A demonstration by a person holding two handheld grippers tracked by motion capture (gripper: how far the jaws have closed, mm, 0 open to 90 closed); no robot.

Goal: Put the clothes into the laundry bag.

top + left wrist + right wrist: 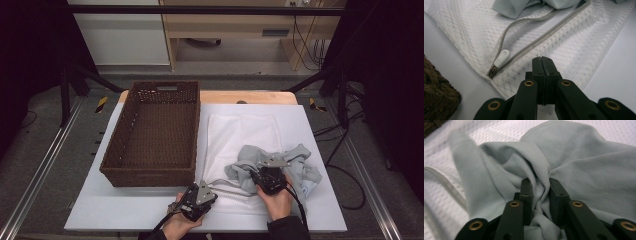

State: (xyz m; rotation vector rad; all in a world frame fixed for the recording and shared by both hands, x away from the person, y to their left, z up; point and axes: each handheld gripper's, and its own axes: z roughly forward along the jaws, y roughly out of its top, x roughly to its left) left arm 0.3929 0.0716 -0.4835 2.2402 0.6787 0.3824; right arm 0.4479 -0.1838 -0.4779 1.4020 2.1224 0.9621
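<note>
Table (320, 210): white top, brown wicker basket (155, 132) on the left half, white mesh laundry bag (240, 135) flat beside it on the right. Grey garment (295, 167) sits crumpled on the bag's near right corner, partly over the edge onto the table.

Right gripper (264, 181): jaws narrowed onto a bunched fold of the garment, cloth pinched between the pads. Left gripper (192, 200): jaws fully together, nothing in them, resting on the bag's near edge.

Step, my read: garment grabbed, about to be loaded into the bag. Next needs the left gripper to hold the bag's opening apart while the right feeds cloth in.

Left gripper view adds the open zipper (534, 30) and its white pull (502, 58), just ahead-left of the jaws; right gripper view (540, 192) confirms the pinch, which the high view can't resolve.
</note>
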